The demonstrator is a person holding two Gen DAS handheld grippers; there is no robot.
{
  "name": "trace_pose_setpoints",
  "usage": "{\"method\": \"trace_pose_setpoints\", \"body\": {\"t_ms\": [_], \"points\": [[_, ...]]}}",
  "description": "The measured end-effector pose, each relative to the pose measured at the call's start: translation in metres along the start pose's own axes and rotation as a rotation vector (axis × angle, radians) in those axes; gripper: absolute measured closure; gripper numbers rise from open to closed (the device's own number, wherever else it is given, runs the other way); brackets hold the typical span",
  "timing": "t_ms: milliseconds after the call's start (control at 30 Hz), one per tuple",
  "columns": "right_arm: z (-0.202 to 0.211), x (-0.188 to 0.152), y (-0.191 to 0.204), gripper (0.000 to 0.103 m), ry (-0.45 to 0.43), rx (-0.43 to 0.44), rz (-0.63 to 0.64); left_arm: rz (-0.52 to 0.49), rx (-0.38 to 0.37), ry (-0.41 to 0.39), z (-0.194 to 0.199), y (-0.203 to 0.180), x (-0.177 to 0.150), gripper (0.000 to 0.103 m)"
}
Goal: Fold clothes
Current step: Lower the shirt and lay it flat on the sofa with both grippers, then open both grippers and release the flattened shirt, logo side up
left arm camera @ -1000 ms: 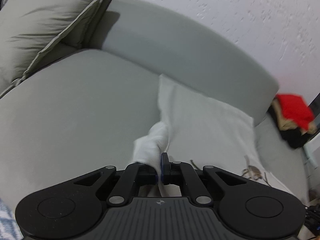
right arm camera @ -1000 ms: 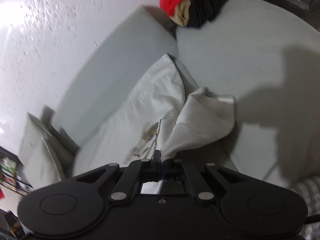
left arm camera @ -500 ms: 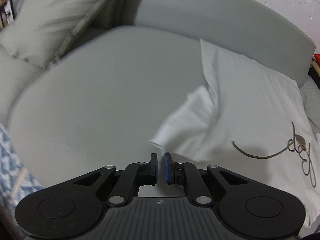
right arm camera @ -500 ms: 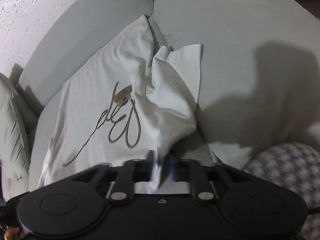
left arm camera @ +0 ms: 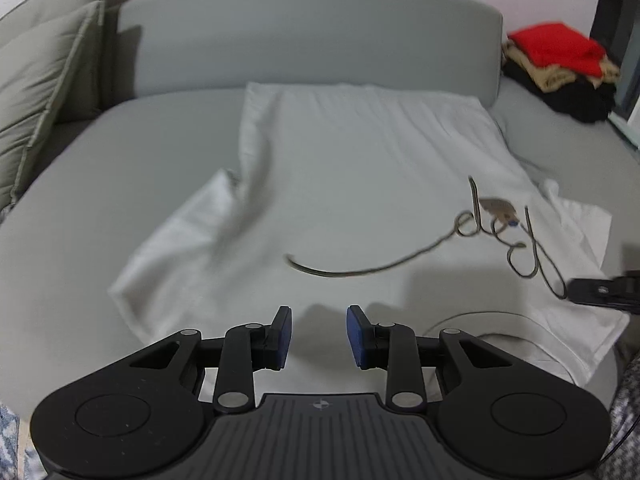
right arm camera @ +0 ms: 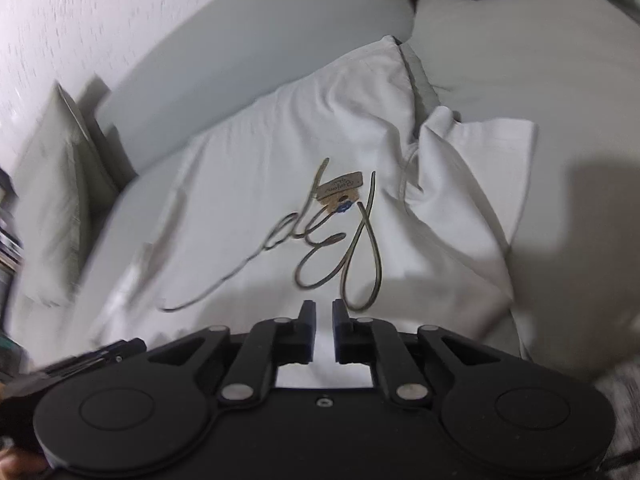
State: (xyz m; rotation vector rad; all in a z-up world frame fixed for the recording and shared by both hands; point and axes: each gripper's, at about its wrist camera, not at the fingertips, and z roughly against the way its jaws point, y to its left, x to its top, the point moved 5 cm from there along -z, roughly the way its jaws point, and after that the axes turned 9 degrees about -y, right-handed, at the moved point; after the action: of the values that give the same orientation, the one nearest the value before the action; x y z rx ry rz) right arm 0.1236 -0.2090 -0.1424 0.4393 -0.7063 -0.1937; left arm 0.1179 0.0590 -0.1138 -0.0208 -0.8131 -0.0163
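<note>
A white T-shirt (left arm camera: 360, 184) lies spread flat on the grey sofa seat (left arm camera: 120, 168), front up, with a dark script print (left arm camera: 500, 236) and a small brown tag (right arm camera: 340, 188). Its left sleeve (left arm camera: 180, 248) lies flat; its right sleeve (right arm camera: 480, 168) is rumpled and bunched. My left gripper (left arm camera: 319, 336) hovers over the shirt's near edge, open, with nothing between its blue pads (left arm camera: 283, 336). My right gripper (right arm camera: 324, 320) hangs over the near edge below the print, jaws a narrow gap apart and empty. The right gripper's tip (left arm camera: 604, 290) shows at the left view's right edge.
A pile of red, tan and black clothes (left arm camera: 560, 64) sits at the far right of the sofa. Grey cushions (left arm camera: 36, 80) lean at the far left. The curved backrest (left arm camera: 312, 32) and a white wall stand behind. Patterned fabric (left arm camera: 628, 420) borders the near right.
Both grippers were shut on the shirt's sleeves a second ago; they have let go and opened. The shirt dropped flat onto the seat, and both views pulled back toward its near edge.
</note>
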Motion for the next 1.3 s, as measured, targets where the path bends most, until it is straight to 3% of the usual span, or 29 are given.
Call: {"method": "trace_pose_setpoints", "body": {"t_ms": [167,267,333,433,467,500,567,633,700,767,1033,1133,1200,1300], "points": [[-0.014,-0.019,0.005,0.091,0.042,-0.059,0.085,-0.06,-0.009,0.024,0.022,-0.002,-0.025,0.073],[0.015,-0.038,-0.004,0.091,0.074,-0.008,0.069,-0.094,-0.022,0.021,0.044,0.0,-0.039,0.074],[0.028,-0.04,-0.012,0.088,0.089,0.024,0.036,-0.055,-0.034,0.021,0.051,0.004,-0.037,0.075],[0.042,-0.022,-0.026,0.085,0.034,0.052,-0.027,-0.016,-0.058,-0.015,0.054,0.003,-0.021,0.072],[0.048,-0.011,-0.03,0.079,-0.012,0.063,-0.047,-0.011,-0.065,-0.032,0.054,0.002,-0.015,0.068],[0.053,0.0,-0.035,0.062,-0.059,0.075,-0.067,-0.016,-0.066,-0.043,0.05,0.001,-0.008,0.066],[0.055,0.026,-0.057,0.044,-0.161,0.045,-0.14,-0.032,-0.066,-0.045,0.038,-0.003,0.002,0.065],[0.048,0.048,-0.084,0.048,-0.217,0.002,-0.213,-0.009,-0.082,-0.007,0.021,-0.008,0.002,0.064],[0.036,0.063,-0.108,0.06,-0.242,-0.054,-0.272,0.032,-0.097,0.061,0.005,-0.01,-0.006,0.064],[0.027,0.073,-0.129,0.06,-0.263,-0.103,-0.317,0.019,-0.1,0.062,0.004,-0.012,-0.011,0.061],[-0.013,0.093,-0.14,0.064,-0.245,-0.101,-0.25,0.003,-0.107,0.048,0.006,-0.011,-0.016,0.058],[-0.023,0.094,-0.134,0.078,-0.247,-0.114,-0.21,-0.014,-0.103,0.044,0.006,-0.012,-0.016,0.057],[-0.026,0.094,-0.131,0.1,-0.217,-0.13,-0.201,-0.014,-0.104,0.046,0.006,-0.012,-0.016,0.057],[-0.006,0.096,-0.122,0.101,-0.305,-0.176,-0.178,-0.013,-0.103,0.052,0.008,-0.01,-0.016,0.057]]}}
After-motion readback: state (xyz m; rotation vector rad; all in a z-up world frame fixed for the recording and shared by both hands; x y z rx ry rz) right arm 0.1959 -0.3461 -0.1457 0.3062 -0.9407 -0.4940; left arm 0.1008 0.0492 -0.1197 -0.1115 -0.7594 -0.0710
